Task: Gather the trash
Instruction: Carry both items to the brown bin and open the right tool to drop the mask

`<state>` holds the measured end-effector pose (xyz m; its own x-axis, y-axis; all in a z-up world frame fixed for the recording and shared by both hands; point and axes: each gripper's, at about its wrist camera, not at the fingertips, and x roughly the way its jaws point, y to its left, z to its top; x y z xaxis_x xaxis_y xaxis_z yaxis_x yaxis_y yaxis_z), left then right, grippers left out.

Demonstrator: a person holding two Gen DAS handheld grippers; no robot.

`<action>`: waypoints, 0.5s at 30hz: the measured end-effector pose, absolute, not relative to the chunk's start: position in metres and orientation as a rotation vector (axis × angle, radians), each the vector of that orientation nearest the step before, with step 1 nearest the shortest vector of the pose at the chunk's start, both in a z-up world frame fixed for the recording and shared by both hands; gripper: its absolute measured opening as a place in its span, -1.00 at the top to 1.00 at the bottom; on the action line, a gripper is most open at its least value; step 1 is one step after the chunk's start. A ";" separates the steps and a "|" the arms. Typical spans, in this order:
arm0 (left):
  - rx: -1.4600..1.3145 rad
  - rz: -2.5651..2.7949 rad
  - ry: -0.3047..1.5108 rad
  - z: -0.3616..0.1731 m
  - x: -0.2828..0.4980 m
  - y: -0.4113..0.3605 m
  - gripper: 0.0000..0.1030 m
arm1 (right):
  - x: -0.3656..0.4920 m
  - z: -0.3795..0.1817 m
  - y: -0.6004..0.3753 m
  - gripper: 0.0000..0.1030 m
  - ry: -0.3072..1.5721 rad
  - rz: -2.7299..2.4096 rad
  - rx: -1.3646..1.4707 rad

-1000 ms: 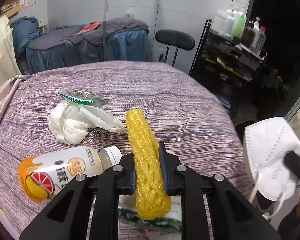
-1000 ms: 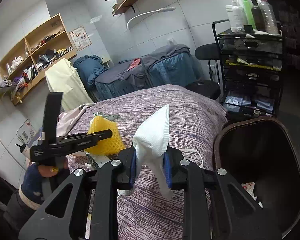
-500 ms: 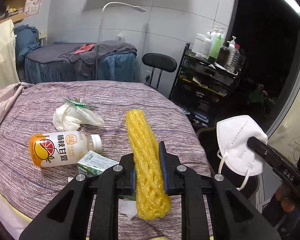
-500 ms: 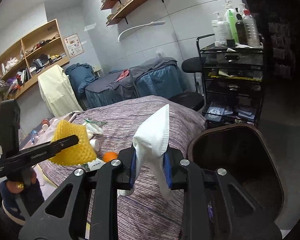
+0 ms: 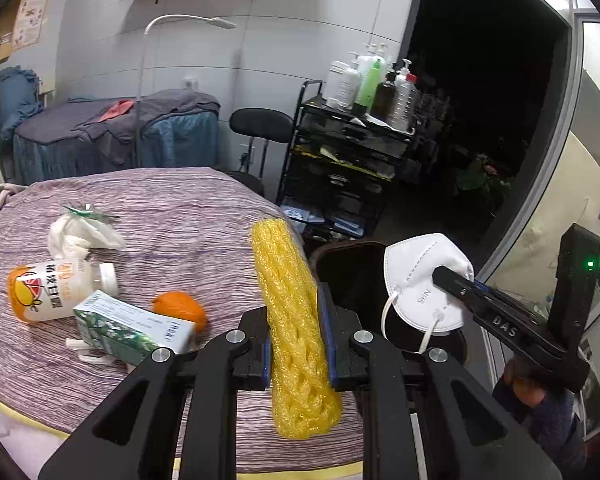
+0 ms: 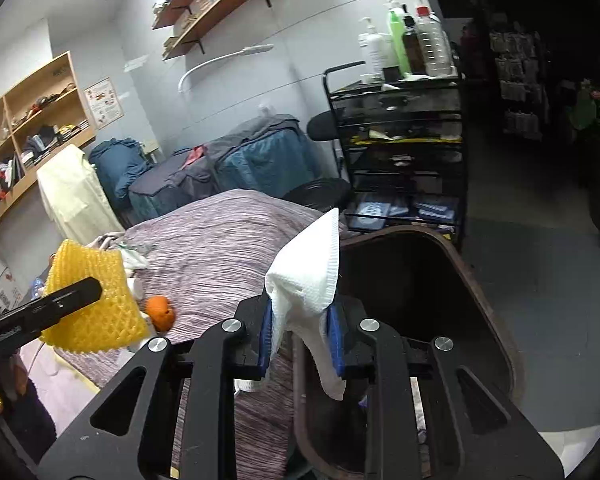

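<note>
My left gripper (image 5: 296,340) is shut on a yellow foam net sleeve (image 5: 292,320), held upright over the bed's right edge. My right gripper (image 6: 302,336) is shut on a white face mask (image 6: 306,280) above the near rim of a dark trash bin (image 6: 492,292). In the left wrist view the mask (image 5: 420,284) hangs from the right gripper (image 5: 456,280) in front of the bin (image 5: 348,272). On the purple bed cover (image 5: 180,216) lie a drink bottle (image 5: 48,292), a green-white carton (image 5: 132,328), an orange (image 5: 180,308) and a crumpled white tissue (image 5: 76,232).
A black wire cart (image 5: 348,160) with bottles on top stands behind the bin, with a black stool (image 5: 260,124) next to it. A second bed with blue and grey covers (image 5: 108,136) sits at the back. Wall shelves (image 6: 32,128) hang at the left.
Both grippers have swung right, away from the bed and toward the bin, each keeping its hold. The bin has come into view under the mask; the carton and orange now show on the bed.
</note>
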<state>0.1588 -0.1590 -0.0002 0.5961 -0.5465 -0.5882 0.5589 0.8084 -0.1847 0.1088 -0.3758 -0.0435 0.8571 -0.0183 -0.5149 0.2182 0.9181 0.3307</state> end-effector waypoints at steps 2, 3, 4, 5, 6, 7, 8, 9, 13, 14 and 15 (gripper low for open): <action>0.024 -0.654 0.682 -0.002 0.155 -0.165 0.65 | 0.107 -0.051 -0.386 0.54 0.543 -0.156 0.398; 0.026 -0.661 0.686 -0.004 0.154 -0.168 0.65 | 0.107 -0.055 -0.391 0.54 0.550 -0.170 0.401; 0.027 -0.667 0.689 -0.005 0.152 -0.171 0.65 | 0.106 -0.060 -0.397 0.54 0.559 -0.189 0.409; 0.029 -0.673 0.691 -0.006 0.151 -0.174 0.65 | 0.106 -0.064 -0.401 0.54 0.565 -0.198 0.415; 0.032 -0.676 0.693 -0.006 0.149 -0.175 0.65 | 0.106 -0.068 -0.406 0.54 0.573 -0.211 0.422; 0.035 -0.680 0.696 -0.007 0.148 -0.178 0.65 | 0.106 -0.073 -0.411 0.54 0.581 -0.221 0.427; 0.038 -0.682 0.699 -0.008 0.147 -0.180 0.65 | 0.106 -0.077 -0.415 0.54 0.589 -0.230 0.434; 0.038 -0.686 0.702 -0.009 0.147 -0.182 0.65 | 0.107 -0.082 -0.419 0.54 0.598 -0.238 0.438; 0.046 -0.697 0.708 -0.011 0.143 -0.191 0.65 | 0.112 -0.097 -0.427 0.51 0.633 -0.260 0.453; 0.048 -0.700 0.711 -0.012 0.142 -0.193 0.65 | 0.114 -0.102 -0.428 0.50 0.644 -0.264 0.452; 0.049 -0.703 0.714 -0.013 0.142 -0.195 0.65 | 0.116 -0.107 -0.430 0.49 0.658 -0.268 0.450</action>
